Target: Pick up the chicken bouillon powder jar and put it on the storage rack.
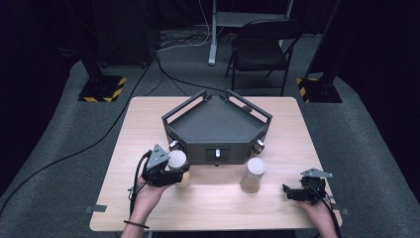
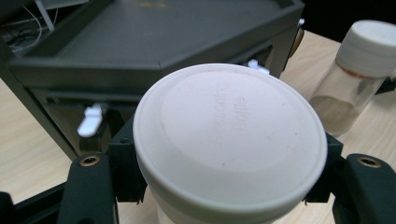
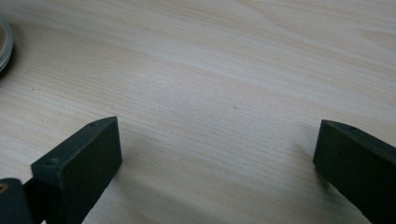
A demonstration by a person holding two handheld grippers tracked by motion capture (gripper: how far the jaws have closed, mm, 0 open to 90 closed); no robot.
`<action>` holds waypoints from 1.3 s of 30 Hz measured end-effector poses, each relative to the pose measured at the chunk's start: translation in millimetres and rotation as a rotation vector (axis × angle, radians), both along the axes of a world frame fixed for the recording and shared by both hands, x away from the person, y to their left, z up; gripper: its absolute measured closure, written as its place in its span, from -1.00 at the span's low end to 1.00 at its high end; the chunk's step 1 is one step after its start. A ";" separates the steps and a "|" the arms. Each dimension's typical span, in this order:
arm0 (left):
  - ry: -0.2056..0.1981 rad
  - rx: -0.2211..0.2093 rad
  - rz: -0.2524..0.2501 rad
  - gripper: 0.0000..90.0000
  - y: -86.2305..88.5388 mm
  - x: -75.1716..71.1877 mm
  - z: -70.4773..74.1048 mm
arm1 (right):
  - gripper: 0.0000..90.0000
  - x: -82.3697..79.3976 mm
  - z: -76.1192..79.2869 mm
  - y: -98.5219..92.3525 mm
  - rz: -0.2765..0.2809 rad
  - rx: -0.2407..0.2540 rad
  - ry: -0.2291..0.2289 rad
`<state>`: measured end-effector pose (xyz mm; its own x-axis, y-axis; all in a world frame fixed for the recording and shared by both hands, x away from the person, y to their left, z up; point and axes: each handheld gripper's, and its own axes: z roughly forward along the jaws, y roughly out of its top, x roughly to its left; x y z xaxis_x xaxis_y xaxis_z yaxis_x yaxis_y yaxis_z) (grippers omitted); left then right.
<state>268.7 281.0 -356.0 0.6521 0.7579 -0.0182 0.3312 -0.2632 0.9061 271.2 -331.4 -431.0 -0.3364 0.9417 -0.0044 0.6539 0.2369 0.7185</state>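
My left gripper (image 1: 174,174) is shut on a clear seasoning bottle (image 1: 184,179) just below its round white lid (image 2: 229,140), at the table's front left. The lid (image 1: 177,158) sits right before the front wall of a dark five-sided tray (image 1: 218,124). A second bottle (image 1: 253,174) with a white lid and pale powder inside stands upright on the table to the right (image 2: 359,70). Near the front right corner my right gripper (image 1: 289,192) rests low over the bare wood (image 3: 217,140), jaws wide open and nothing between them. The edge of the second bottle's base (image 3: 3,42) shows in the right gripper view.
The tray (image 2: 140,37) stands on a low frame with small white knobs (image 2: 91,120) along its front. Beyond the wooden table (image 1: 213,203) are a black chair (image 1: 262,44), two stands on yellow-and-black bases (image 1: 101,89), and cables on the grey floor.
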 end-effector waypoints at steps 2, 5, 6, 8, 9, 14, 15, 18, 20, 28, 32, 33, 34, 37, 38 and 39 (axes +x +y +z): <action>-0.003 -0.008 -0.002 -0.25 0.8 1.0 5.8 | -1.00 -0.1 -0.1 0.3 -0.001 0.000 -0.001; -0.001 0.004 -0.003 -0.25 -1.3 5.6 21.7 | -1.00 -0.3 -0.2 0.2 -0.001 0.000 -0.001; -0.002 0.002 0.000 -0.25 -1.7 6.7 26.9 | -1.00 -0.5 -0.4 0.1 0.001 -0.001 -0.002; -0.013 -0.013 -0.001 -0.25 -0.5 9.3 36.1 | -1.00 -1.2 -0.7 0.4 -0.002 0.001 -0.004; -0.016 -0.014 -0.002 -0.25 -0.3 10.8 39.9 | -1.00 -1.1 -0.6 0.3 -0.002 0.001 -0.003; -0.031 0.009 0.014 -0.25 -7.2 19.8 64.9 | -0.99 -2.7 -1.4 -0.1 -0.002 0.001 -0.008; -0.036 0.008 0.017 -0.25 -9.9 25.1 75.8 | -0.99 -2.7 -1.4 -0.1 -0.002 0.001 -0.008; -0.046 0.005 -0.002 -0.25 -12.3 35.6 89.9 | -0.99 -2.2 -1.1 -0.5 0.000 0.001 -0.006; -0.049 -0.006 -0.013 -0.25 -12.8 43.8 95.2 | -0.99 -2.3 -1.2 -0.7 0.002 0.001 -0.007; -0.054 -0.001 -0.002 -0.25 -32.9 81.8 108.3 | -1.00 -2.2 -1.1 -1.7 0.012 0.001 -0.006; -0.067 -0.012 0.023 -0.25 -43.0 93.7 103.4 | -1.00 -2.2 -1.2 -1.9 0.014 0.001 -0.006; -0.066 -0.018 0.030 -0.25 -44.5 95.5 101.9 | -1.00 -1.6 -0.9 -2.0 0.016 0.000 -0.004; -0.060 -0.021 0.038 -0.25 -47.6 99.1 100.5 | -1.00 -1.0 -0.7 -2.0 0.017 0.000 -0.003; -0.054 -0.006 0.054 -0.25 -56.6 106.2 98.8 | -1.00 -0.2 -0.5 -1.9 0.019 0.000 -0.002; -0.051 0.000 0.060 -0.25 -60.2 109.2 97.8 | -1.00 -0.2 -0.5 -1.9 0.020 -0.001 -0.002; -0.048 0.002 0.062 -0.25 -62.5 111.6 96.5 | -1.00 -0.3 -0.5 -2.0 0.020 0.000 -0.002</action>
